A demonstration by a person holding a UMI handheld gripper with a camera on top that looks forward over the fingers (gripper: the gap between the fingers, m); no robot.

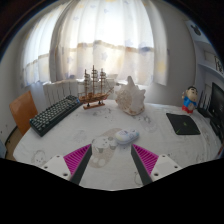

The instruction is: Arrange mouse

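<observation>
A white computer mouse (124,136) lies on the white patterned table (150,105), just ahead of the fingers and slightly right of the middle. My gripper (111,163) is open, its two pink pads wide apart, with nothing held. A small white lumpy object (102,151) sits on the table between the fingertips, nearer the left finger (76,158). The right finger (147,159) is just below the mouse and apart from it.
A black keyboard (54,113) lies at the left. A model ship (94,88) and a white figure (130,97) stand at the back. A dark mouse pad (183,123) and a small toy figure (188,100) are at the right. A wooden chair (22,108) stands at the far left.
</observation>
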